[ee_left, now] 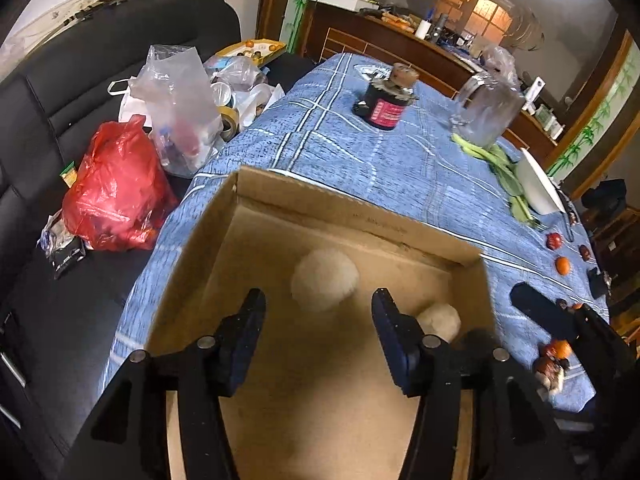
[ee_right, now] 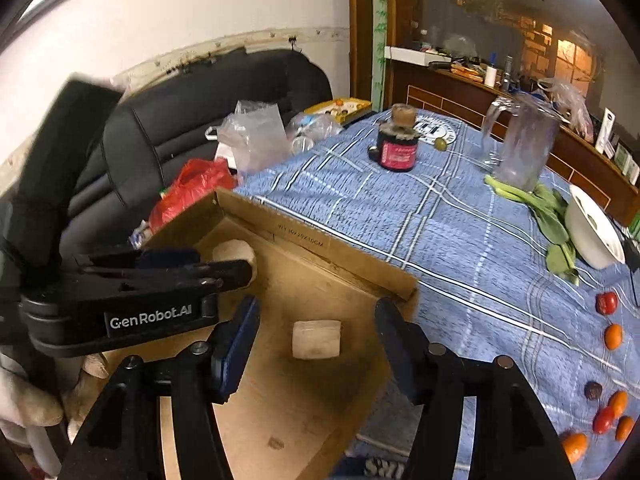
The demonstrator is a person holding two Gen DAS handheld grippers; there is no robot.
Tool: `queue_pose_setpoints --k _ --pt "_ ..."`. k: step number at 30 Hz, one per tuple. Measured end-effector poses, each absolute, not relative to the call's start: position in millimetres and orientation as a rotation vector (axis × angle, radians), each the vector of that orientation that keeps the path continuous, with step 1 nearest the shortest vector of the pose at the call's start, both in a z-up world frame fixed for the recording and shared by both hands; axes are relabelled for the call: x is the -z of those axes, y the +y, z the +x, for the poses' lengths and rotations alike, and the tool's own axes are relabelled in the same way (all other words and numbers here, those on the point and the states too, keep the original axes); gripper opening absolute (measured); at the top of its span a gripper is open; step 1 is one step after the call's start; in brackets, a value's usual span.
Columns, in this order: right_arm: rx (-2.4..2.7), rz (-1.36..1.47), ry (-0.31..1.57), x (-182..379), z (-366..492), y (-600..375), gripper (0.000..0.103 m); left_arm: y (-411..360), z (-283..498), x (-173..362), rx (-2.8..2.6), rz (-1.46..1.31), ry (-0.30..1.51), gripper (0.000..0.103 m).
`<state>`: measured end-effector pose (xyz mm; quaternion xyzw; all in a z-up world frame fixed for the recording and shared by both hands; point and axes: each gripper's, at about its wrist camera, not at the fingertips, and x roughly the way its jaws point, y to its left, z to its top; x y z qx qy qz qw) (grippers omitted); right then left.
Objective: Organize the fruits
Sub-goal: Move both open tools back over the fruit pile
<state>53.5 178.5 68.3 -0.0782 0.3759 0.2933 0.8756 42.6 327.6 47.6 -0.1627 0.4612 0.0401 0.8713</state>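
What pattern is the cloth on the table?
The cloth is blue with white crossing check lines, clearest in the right wrist view.

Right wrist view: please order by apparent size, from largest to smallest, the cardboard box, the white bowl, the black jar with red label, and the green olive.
1. cardboard box, though it is nearest the camera
2. white bowl
3. black jar with red label, fairly close to the bowl and farther away, so unsure
4. green olive

Home living room: black sofa [ee_right: 192, 128] heaped with plastic bags [ee_left: 176, 108], blue-clothed table [ee_left: 360, 160], cluttered wooden sideboard [ee_right: 480, 92].
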Motion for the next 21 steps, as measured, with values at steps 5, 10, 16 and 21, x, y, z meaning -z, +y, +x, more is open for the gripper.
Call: queue_pose_setpoints --k 5,10,16,21 --pt "-0.566 -0.059 0.774 -76 33 126 0.065 295 15 -45 -0.010 -0.324 0.957 0.062" --pt "-0.509 0.038 0.771 -77 5 59 0.065 259 5 -33 -0.033 -0.192 1.017 0.062" --pt "-0.416 0.114 0.751 -85 -30 -34 0.064 254 -15 -33 -0.042 -0.152 1.050 0.062" --pt "-0.289 0.163 0.761 -81 -56 -119 0.064 258 -28 -40 -0.029 -0.169 1.024 0.062"
